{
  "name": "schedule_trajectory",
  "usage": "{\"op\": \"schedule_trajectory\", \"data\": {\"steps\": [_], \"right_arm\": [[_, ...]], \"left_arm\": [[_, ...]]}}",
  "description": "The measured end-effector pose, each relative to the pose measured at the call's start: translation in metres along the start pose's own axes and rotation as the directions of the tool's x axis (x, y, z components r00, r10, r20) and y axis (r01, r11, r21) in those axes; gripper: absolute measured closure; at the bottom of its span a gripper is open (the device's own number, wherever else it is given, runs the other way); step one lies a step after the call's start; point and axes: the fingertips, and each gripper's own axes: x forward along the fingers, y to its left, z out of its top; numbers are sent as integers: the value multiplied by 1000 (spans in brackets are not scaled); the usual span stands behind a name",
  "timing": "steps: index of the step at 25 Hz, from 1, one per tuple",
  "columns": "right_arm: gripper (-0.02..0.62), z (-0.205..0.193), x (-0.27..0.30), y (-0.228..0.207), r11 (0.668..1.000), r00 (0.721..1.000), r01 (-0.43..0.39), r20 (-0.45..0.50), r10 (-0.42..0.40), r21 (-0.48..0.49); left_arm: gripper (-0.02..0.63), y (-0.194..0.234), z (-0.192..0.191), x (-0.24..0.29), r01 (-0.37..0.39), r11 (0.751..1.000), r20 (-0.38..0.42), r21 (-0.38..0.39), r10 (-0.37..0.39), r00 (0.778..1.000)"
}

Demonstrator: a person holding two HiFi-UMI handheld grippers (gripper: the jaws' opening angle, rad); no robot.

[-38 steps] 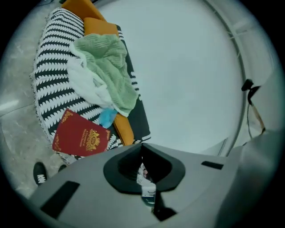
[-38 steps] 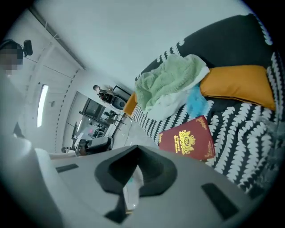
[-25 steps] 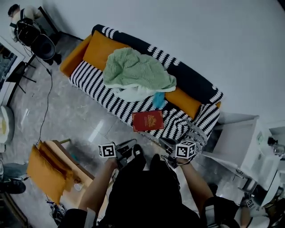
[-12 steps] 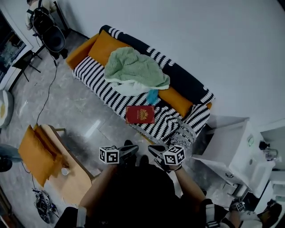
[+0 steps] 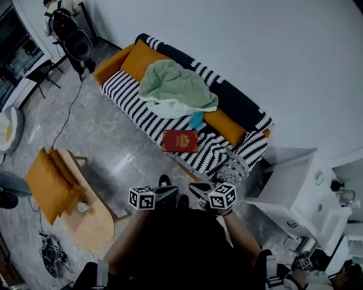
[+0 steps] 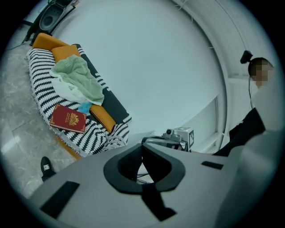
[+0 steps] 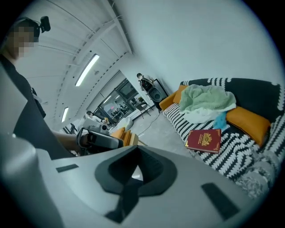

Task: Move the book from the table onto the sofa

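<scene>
A red book (image 5: 180, 141) with a gold emblem lies flat on the front edge of the striped sofa (image 5: 130, 102) seat; it also shows as the book (image 6: 68, 119) and the book (image 7: 204, 140) in the gripper views. Nothing touches it. My left gripper (image 5: 170, 192) and right gripper (image 5: 194, 188) hang side by side over the floor, well short of the sofa. Both are shut and empty. The left gripper (image 6: 143, 167) has its jaws pressed together, and so has the right gripper (image 7: 136, 171).
A green blanket (image 5: 176, 85) and orange cushions (image 5: 139, 59) lie on the sofa. A low wooden table (image 5: 93, 221) with an orange cloth (image 5: 48, 184) and a small cup (image 5: 83, 207) stands at the left. A white cabinet (image 5: 295, 181) stands at the right. A person (image 5: 57, 11) stands far off.
Both shut grippers have drawn back from the sofa and rolled a little. The book stays where it lies on the seat, now farther from the grippers.
</scene>
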Motion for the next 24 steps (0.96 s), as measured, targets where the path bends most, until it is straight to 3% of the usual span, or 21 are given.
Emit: {"op": "schedule_trajectory", "data": {"steps": [5, 24], "right_arm": [[589, -10, -1, 3, 999, 999, -15, -41, 13, -42], [589, -14, 6, -1, 998, 996, -51, -74, 48, -42]], "left_arm": [[595, 0, -2, 1, -14, 1000, 14, -6, 14, 1000], [595, 3, -2, 4, -37, 999, 19, -27, 38, 999]]}}
